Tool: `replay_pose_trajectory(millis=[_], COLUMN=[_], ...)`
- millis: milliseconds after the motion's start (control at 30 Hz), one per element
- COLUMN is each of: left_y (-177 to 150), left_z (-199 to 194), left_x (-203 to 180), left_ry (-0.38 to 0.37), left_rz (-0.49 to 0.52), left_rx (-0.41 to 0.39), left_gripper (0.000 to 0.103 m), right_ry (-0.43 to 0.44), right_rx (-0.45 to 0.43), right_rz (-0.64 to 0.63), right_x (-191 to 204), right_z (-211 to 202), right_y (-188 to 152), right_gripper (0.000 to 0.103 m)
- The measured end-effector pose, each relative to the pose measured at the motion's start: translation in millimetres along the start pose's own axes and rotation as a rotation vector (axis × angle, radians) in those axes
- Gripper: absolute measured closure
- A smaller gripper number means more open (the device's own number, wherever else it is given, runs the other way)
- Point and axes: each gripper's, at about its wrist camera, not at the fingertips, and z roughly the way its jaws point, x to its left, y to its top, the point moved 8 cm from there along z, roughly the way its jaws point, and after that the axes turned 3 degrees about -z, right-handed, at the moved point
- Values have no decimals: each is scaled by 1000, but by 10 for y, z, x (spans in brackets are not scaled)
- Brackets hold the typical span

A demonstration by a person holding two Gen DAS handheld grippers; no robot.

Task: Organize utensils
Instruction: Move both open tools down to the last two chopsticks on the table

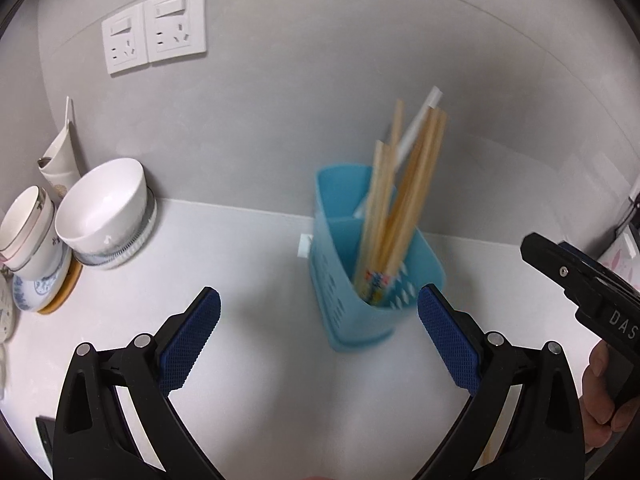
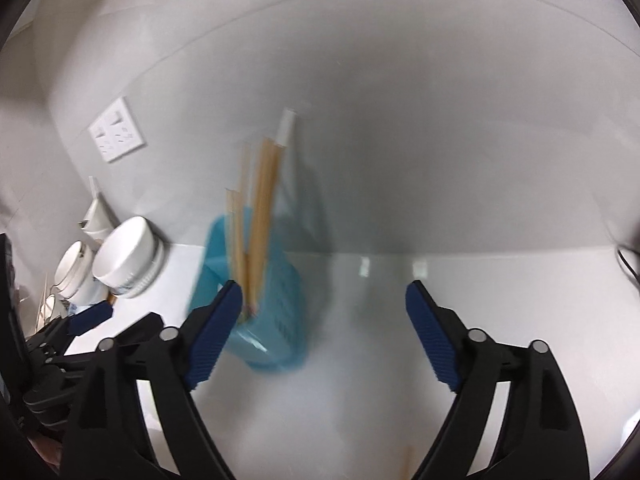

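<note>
Blue holder (image 1: 372,264) stands upright on the white counter (image 1: 248,264), close to the grey back wall (image 1: 320,80). A bunch of wooden chopsticks (image 1: 400,200) sits in its near compartment, leaning right, tips down; 1 white-ended stick (image 1: 420,120) rises from the far compartment, as far as the blur allows.

Left gripper (image 1: 319,306) – released, jaws spread wide, nothing between the blue pads, only bare counter. Holder sits just beyond its right pad (image 1: 444,332), apart from it.

Right gripper (image 2: 324,298) – also released, jaws wide, nothing held. In its own view the holder (image 2: 276,300) is partly behind its left pad (image 2: 218,324); contact cannot be told, the frame is smeared. From the left wrist view the right gripper's black body (image 1: 580,280) shows at the far right edge, with a hand (image 1: 600,400) on it.

Left side of the counter: 1 white bowl (image 1: 104,208) tipped on its side on a stack of dishes, a smaller bowl (image 1: 28,220) next to it, a white tube (image 1: 60,156) against the wall. 2 wall sockets (image 1: 154,28) above them.
</note>
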Motion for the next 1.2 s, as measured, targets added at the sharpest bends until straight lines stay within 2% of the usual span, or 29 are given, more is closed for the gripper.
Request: replay_pose_trajectory(millis=[133,300,500,633,867,1067,1200], left_y=[-174,-501,-1052,-1425,-1830,-2139,-2268], left_z=[-46,-10,122,199,336,402,408], left_x=[-255,-622,-1076,-1316,-1500,-1580,-1628], left_ry=[-19,-47,-102,-107,-97,-74,-58], left_rz=[29,71,95,125,149,158,174], left_rx=[26,92,234,312,410,484,507], left_gripper=[6,6,6,6,6,6,6], right_ry=[-56,-151,-262,-318,-346,-356,-351], right_rx=[36,103,184,254,377,456,496], right_rz=[45,85,122,136,177,193,186], right_x=[-335,-830,-1401,-1673,-1970,-2082,-2046], right_z=[-141,-293,-473,-538,-607,-670,-678], right_y=[-218,-576,-1051,-1398,-1973,-2306,-2430], right_gripper=[9,8,8,8,8,8,8])
